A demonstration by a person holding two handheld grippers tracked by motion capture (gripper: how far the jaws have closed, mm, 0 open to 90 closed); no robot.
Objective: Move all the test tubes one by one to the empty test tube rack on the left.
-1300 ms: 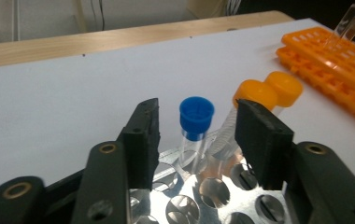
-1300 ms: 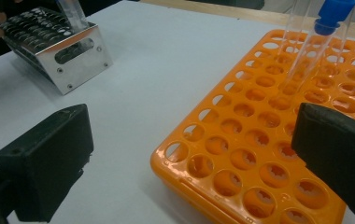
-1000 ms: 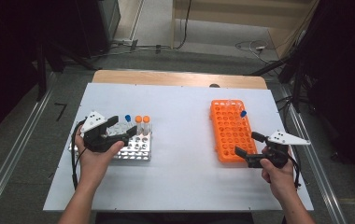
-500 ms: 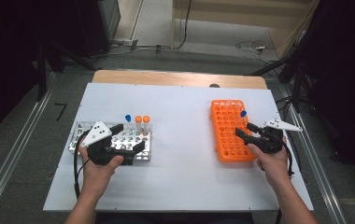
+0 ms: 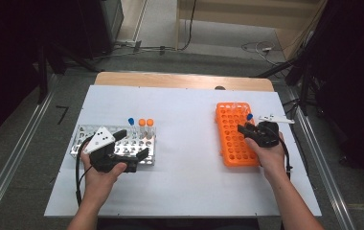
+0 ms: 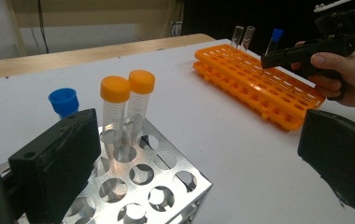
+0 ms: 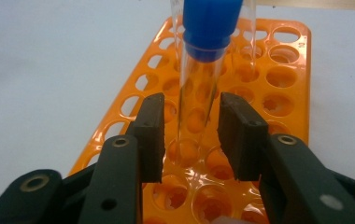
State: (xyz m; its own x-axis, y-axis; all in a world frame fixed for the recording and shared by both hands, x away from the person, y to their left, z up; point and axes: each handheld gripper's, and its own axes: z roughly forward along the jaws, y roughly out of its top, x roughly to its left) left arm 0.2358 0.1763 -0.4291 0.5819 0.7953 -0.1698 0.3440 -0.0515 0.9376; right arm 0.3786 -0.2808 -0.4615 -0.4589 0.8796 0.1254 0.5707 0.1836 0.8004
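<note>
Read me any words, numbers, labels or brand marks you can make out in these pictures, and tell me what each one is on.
No text can be read anywhere.
Graduation lines on the orange-capped tubes: too blurred to read, no legible numbers.
A small raised mark at the orange rack corner: too small to make out.
Metal rack, blue-capped tube: no label seen.

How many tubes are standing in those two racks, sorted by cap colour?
Orange-capped tubes: 2, in the metal rack
Blue-capped tubes: 2, one in each rack
Uncapped clear tubes: 2, in the orange rack
Total: 6 tubes
</note>
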